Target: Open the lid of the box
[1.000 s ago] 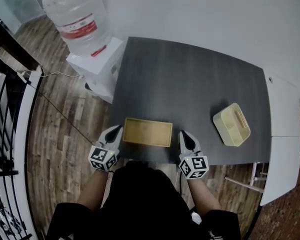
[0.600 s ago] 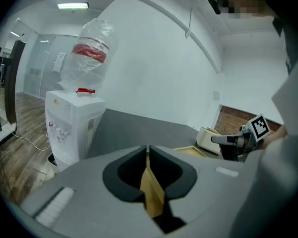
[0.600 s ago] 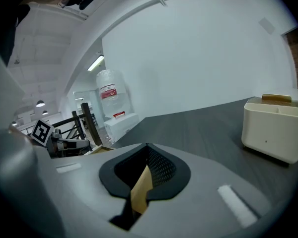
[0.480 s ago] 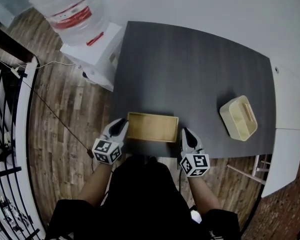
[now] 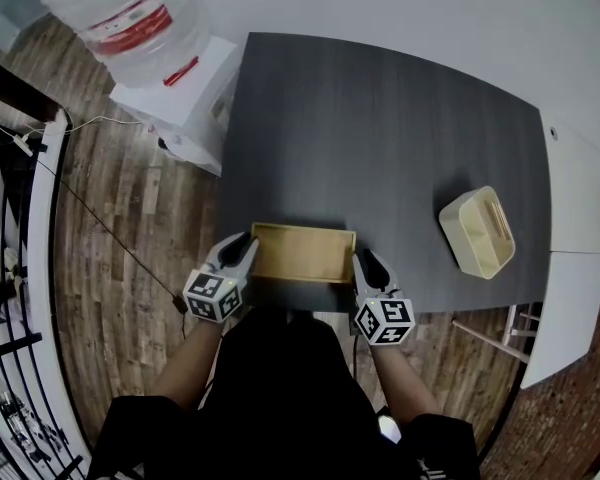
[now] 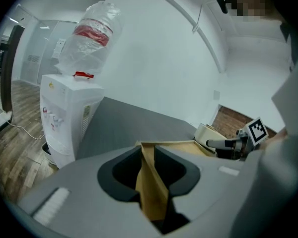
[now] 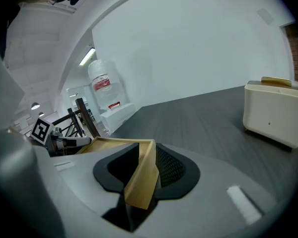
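A flat wooden box (image 5: 300,253) with its lid on lies at the near edge of the dark table (image 5: 380,128). My left gripper (image 5: 242,251) is at the box's left end and my right gripper (image 5: 365,265) at its right end. In the left gripper view the box's end edge (image 6: 151,192) runs between the jaws of the left gripper (image 6: 149,155), with gaps on both sides. In the right gripper view the other end (image 7: 141,180) stands between the jaws of the right gripper (image 7: 146,155); these jaws have just been opening. Both grippers stand open.
A cream container (image 5: 477,232) sits on the table's right part. A water dispenser (image 5: 170,78) with a big bottle stands off the table's left corner. A white cabinet (image 5: 570,268) adjoins the right side, and a black railing (image 5: 10,218) runs at far left.
Both grippers have closed in on the box's two ends and sunk toward the table. Their jaws now straddle the ends. The box has not shifted on the table.
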`<state>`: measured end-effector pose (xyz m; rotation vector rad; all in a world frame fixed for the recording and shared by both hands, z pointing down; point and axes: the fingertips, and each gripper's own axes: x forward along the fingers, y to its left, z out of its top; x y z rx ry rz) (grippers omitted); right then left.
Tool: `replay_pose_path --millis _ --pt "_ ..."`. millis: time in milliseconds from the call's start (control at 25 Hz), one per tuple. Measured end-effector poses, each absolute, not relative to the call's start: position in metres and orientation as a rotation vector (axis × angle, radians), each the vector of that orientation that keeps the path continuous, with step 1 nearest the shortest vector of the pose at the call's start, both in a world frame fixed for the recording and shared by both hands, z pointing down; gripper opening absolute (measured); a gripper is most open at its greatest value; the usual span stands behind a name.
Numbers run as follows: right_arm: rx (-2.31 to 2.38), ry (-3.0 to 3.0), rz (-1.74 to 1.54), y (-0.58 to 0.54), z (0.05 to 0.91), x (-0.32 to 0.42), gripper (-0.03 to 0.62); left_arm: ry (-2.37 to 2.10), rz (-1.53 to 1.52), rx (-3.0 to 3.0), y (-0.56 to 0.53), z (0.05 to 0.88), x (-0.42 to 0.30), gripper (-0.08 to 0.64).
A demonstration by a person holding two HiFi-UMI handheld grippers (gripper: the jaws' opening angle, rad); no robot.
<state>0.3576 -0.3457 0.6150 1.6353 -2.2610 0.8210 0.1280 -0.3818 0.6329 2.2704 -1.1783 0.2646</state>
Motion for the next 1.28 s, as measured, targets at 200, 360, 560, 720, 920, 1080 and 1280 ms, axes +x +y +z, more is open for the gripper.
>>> replay_pose_path --millis 200,360,560,720,920,1080,1280 --pt "1.619 -2.240 0.887 -0.350 0.626 0.354 0.114 -1.167 0.254 2.254 -0.380 0.636 0.126 0.080" --pt "1.592 -2.238 0.919 -0.349 0.633 0.349 0.118 -1.168 0.246 2.246 -0.378 0.636 0.126 0.080" --pt "1.576 -2.233 0.946 -0.354 0.636 0.348 0.114 -1.178 0.235 2.234 -0.378 0.636 0.124 0.080" --pt "1.573 -2.231 0.976 -0.354 0.640 0.349 0.101 -1.178 0.225 2.225 -0.379 0.637 0.126 0.080" --pt "1.574 -2.244 0.981 -0.355 0.640 0.348 0.075 -1.195 0.267 2.250 -0.380 0.636 0.123 0.078" --pt "1.566 -2.240 0.970 -0.355 0.640 0.348 0.074 -1.194 0.258 2.235 -0.380 0.636 0.122 0.078" --pt "1.553 -2.239 0.975 -0.355 0.641 0.350 0.074 -1.200 0.248 2.218 -0.381 0.637 0.120 0.081"
